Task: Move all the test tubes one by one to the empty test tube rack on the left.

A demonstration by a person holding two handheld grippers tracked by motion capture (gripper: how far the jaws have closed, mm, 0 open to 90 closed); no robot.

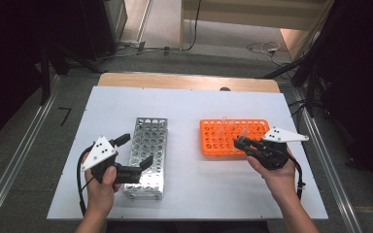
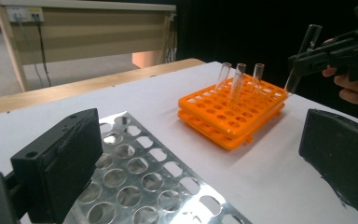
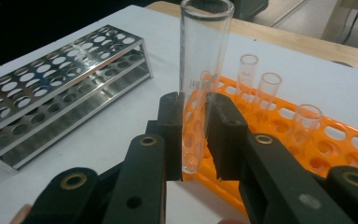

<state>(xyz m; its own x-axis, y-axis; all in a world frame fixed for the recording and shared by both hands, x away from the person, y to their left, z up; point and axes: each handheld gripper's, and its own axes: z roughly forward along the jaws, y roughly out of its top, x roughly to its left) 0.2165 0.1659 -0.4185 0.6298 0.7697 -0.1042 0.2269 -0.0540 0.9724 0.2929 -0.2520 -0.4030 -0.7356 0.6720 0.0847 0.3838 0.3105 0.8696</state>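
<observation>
The right gripper [image 3: 194,135], clenched on a glass test tube [image 3: 200,70], lifts it clear of the orange rack [image 3: 335,154], while the released left gripper [image 1: 131,153] waits over the steel rack [image 1: 148,155], seemingly its destination.

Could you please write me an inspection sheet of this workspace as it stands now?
Surface: white table top, wooden edge at the far side.
Job's things: glass test tube in the right tongs; three more tubes standing in the orange rack; steel rack with no tubes seen.
Clutter: nothing seen.
Grippers: right tongs shut on the tube; left tongs open over the steel rack.
Cables: black lead at the left hand; loose cables on the floor.
Surroundings: dark curtains, metal floor rails.
</observation>
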